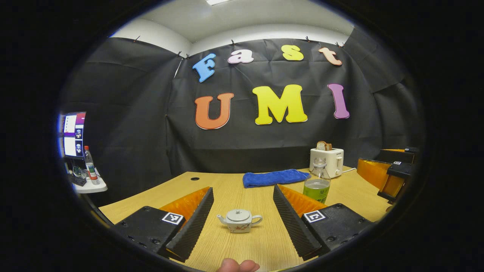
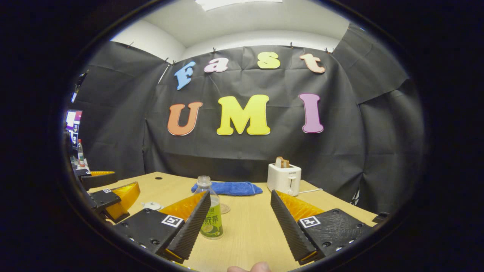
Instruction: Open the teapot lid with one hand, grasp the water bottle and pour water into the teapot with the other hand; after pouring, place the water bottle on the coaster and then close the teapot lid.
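A small white teapot (image 1: 239, 221) with its lid on stands on the wooden table (image 1: 227, 181), between the wide-apart fingers of my left gripper (image 1: 242, 189), which is open and touches nothing. To its right stands an uncapped clear water bottle (image 1: 317, 184) with a green label and some liquid inside. In the right gripper view the bottle (image 2: 212, 217) sits just inside the left finger of my open right gripper (image 2: 239, 194), apart from it. A round clear coaster (image 2: 225, 208) lies right behind the bottle. The teapot (image 2: 152, 206) peeks out beyond the left gripper (image 2: 126, 181).
A blue towel (image 1: 274, 177) lies at the back of the table beside a white toaster (image 1: 328, 160) holding bread. The right gripper (image 1: 378, 175) hovers at the table's right side. A side shelf (image 1: 90, 187) with a monitor and a bottle stands far left.
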Motion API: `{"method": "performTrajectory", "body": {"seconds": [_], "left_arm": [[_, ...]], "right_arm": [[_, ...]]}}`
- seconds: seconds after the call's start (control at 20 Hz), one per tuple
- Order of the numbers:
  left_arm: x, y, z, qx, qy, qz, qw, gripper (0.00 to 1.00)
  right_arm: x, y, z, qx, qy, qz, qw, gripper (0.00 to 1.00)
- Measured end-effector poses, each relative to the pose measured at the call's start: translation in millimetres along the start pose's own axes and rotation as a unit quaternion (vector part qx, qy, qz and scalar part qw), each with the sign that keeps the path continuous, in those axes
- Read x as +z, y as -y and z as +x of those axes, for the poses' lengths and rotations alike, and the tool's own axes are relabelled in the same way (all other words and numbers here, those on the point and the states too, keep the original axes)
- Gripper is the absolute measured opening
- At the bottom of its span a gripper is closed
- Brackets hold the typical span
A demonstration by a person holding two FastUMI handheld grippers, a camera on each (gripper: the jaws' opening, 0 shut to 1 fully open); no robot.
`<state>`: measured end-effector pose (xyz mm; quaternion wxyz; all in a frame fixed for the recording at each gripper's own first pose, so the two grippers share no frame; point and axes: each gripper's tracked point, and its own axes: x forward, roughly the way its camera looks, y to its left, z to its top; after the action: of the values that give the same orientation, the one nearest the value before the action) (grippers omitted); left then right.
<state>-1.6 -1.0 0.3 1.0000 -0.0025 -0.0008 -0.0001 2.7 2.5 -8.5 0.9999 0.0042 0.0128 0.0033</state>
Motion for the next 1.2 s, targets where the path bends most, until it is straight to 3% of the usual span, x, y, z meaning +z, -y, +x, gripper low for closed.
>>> {"method": "performTrajectory", "body": {"seconds": [0.6,1.05,1.2], "left_arm": [[-26,-7,1,0.003,-0.033,0.006,0.999,0.99],[-63,-6,37,0.000,-0.083,-0.005,0.997,0.99],[-71,-3,50,-0.007,-0.095,-0.006,0.995,0.95]], "right_arm": [[-21,6,-1,0.005,-0.013,0.004,1.000,0.97],[-37,21,5,-0.007,-0.030,-0.001,1.000,0.95],[-43,28,9,-0.015,-0.037,0.002,0.999,0.95]]}}
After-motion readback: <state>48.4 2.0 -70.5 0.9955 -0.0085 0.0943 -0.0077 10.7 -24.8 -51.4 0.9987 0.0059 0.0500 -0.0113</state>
